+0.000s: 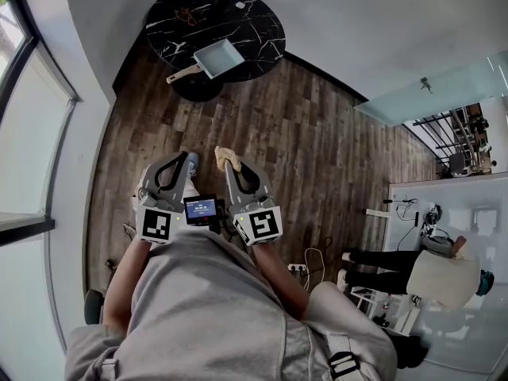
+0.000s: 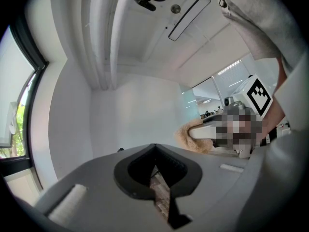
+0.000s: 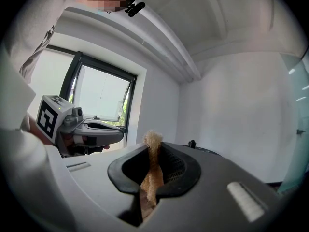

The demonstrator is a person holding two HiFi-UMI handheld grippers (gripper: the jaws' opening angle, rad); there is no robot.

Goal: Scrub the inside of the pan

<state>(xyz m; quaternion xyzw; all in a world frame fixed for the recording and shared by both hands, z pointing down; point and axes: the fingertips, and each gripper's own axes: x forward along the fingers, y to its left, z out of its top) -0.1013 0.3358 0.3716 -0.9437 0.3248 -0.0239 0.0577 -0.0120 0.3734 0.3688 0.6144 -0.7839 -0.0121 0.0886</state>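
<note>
A pale blue square pan (image 1: 217, 59) with a light handle lies on a round black marble table (image 1: 262, 14) far ahead of me. Both grippers are held close to my body, well short of the table. My right gripper (image 1: 230, 162) is shut on a tan scrub sponge (image 1: 225, 156), which pokes up between its jaws as a thin fuzzy strip (image 3: 152, 166). My left gripper (image 1: 190, 163) is shut with nothing between its jaws (image 2: 155, 174). The sponge (image 2: 186, 134) and the right gripper also show at the right of the left gripper view.
Dark wood plank floor (image 1: 317, 141) lies between me and the table. A window (image 1: 20, 117) runs along the left wall. At the right stand a white desk (image 1: 444, 205) and another person (image 1: 429, 272). A power strip and cables (image 1: 305, 264) lie on the floor.
</note>
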